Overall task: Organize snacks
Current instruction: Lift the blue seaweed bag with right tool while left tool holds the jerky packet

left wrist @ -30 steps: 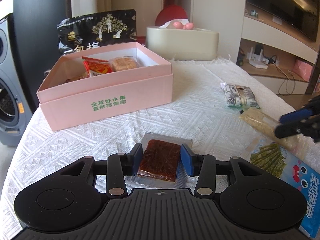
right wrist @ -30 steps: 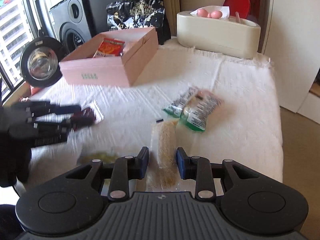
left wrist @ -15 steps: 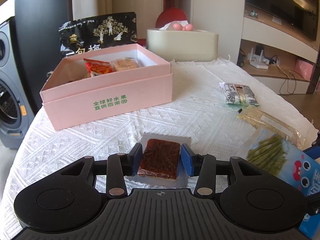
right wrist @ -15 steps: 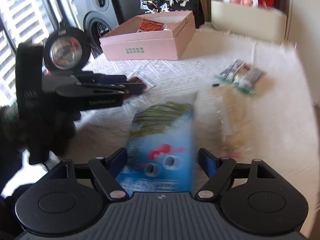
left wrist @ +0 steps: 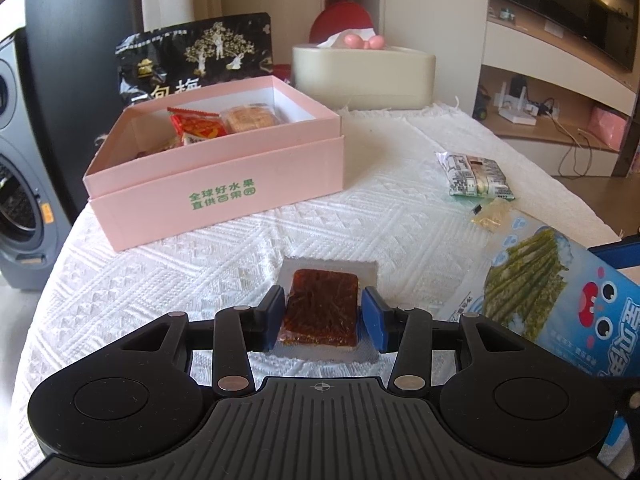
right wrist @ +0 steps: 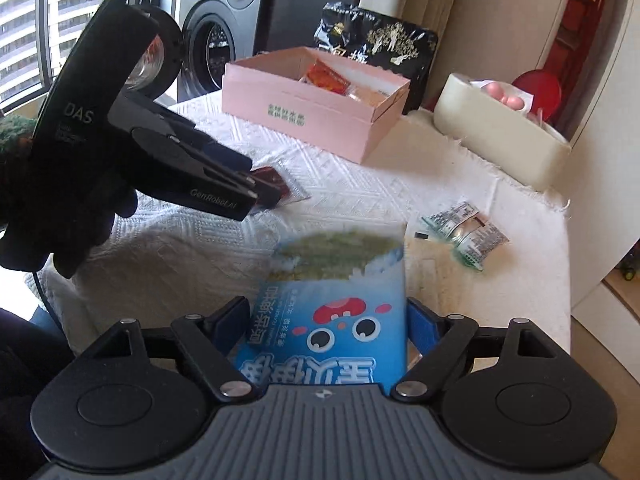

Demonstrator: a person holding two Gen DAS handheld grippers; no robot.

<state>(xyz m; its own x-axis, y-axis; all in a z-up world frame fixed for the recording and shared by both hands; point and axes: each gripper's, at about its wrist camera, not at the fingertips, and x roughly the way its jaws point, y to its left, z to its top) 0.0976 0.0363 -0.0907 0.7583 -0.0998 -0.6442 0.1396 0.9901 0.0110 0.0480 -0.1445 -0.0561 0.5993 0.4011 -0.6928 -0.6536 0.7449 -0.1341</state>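
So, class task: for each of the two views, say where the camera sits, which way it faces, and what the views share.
Left wrist: sits on the left claw, faces along the table to the pink box; its claw grips the brown snack.
Right wrist: sits on the right claw, faces across the table; blue packet between its open fingers, left claw and gloved hand in view.
Shared: pink box, brown snack, blue packet, green-edged packet, black bag.

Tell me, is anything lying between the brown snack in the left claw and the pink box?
Nothing visible does. Between the brown snack in the left claw and the pink box lies only bare white cloth. The box is open on top.
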